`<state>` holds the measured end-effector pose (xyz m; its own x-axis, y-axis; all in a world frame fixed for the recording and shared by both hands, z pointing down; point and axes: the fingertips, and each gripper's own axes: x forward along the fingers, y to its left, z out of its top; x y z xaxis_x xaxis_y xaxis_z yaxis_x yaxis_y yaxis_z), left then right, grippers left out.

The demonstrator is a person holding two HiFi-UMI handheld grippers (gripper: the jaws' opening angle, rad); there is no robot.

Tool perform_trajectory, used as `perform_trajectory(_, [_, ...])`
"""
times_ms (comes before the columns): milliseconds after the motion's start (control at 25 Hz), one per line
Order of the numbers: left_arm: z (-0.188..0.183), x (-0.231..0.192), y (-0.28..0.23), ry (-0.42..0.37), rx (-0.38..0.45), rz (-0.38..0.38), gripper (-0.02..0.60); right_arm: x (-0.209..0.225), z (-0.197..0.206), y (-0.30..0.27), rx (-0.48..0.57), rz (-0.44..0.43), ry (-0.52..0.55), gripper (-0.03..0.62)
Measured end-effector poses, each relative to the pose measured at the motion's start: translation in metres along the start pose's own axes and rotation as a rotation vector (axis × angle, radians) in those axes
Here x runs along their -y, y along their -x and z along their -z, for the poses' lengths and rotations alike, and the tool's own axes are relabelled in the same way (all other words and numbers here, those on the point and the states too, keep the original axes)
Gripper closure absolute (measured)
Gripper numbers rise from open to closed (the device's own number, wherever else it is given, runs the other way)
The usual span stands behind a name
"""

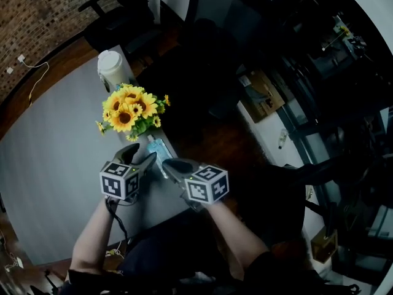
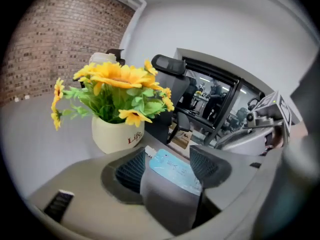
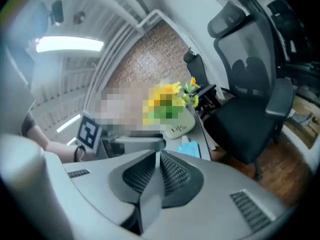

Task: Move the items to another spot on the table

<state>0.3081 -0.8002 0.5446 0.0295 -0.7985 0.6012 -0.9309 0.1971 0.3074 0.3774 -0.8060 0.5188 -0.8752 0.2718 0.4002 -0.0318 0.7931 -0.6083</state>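
A flat blue pouch (image 1: pixel 158 149) lies on the grey table (image 1: pixel 55 140) near its right edge, just in front of a cream pot of yellow sunflowers (image 1: pixel 129 110). My left gripper (image 1: pixel 140 155) hovers left of the pouch. In the left gripper view its jaws stand open (image 2: pixel 167 161); the pouch (image 2: pixel 175 171) shows in the gap, past the pads and untouched, with the pot (image 2: pixel 116 134) behind. My right gripper (image 1: pixel 172 165) hangs just right of the pouch. Its jaws (image 3: pixel 159 156) are a narrow slit apart with nothing between them; the pouch (image 3: pixel 190 148) lies beyond them.
A white lidded cup (image 1: pixel 113 68) stands behind the flowers at the table's far end. Black office chairs (image 1: pixel 110 17) stand past the table, and one (image 3: pixel 250 99) sits close to its right edge. The table's right edge runs just beside the pouch.
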Motion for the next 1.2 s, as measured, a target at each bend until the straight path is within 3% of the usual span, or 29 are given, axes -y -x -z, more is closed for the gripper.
perform_trajectory(120, [-0.014,-0.003,0.014,0.061,0.066,0.019,0.282,-0.013,-0.031,0.005,0.087,-0.068,0.014,0.559])
perform_trajectory(320, [-0.024,0.009,0.034,0.094,0.107,0.048,0.307,-0.006,-0.043,0.01,0.073,-0.081,0.046,0.562])
perform_trajectory(400, [-0.029,0.015,0.042,0.088,0.118,0.048,0.359,-0.007,-0.052,0.016,0.096,-0.121,0.021,0.612])
perform_trajectory(440, [-0.032,0.016,0.046,0.092,0.128,0.04,0.43,-0.009,-0.058,0.02,0.112,-0.149,0.005,0.612])
perform_trajectory(480, [-0.036,0.016,0.051,0.1,0.139,0.029,0.542,-0.012,-0.064,0.024,0.127,-0.179,-0.007,0.614])
perform_trajectory(520, [-0.041,0.017,0.056,0.109,0.151,0.023,0.59,-0.016,-0.069,0.027,0.142,-0.208,-0.014,0.614])
perform_trajectory(800, [-0.076,0.041,0.103,0.167,0.246,0.037,0.591,-0.036,-0.09,0.046,0.225,-0.338,-0.052,0.615])
perform_trajectory(1000, [-0.076,0.041,0.149,0.23,0.318,-0.004,0.591,-0.056,-0.093,0.047,0.28,-0.497,-0.148,0.615])
perform_trajectory(1080, [-0.069,0.033,0.169,0.267,0.34,-0.028,0.591,-0.065,-0.09,0.041,0.26,-0.527,-0.145,0.615])
perform_trajectory(1200, [-0.068,0.017,0.21,0.362,0.442,-0.045,0.591,-0.087,-0.087,0.027,0.2,-0.562,-0.095,0.615])
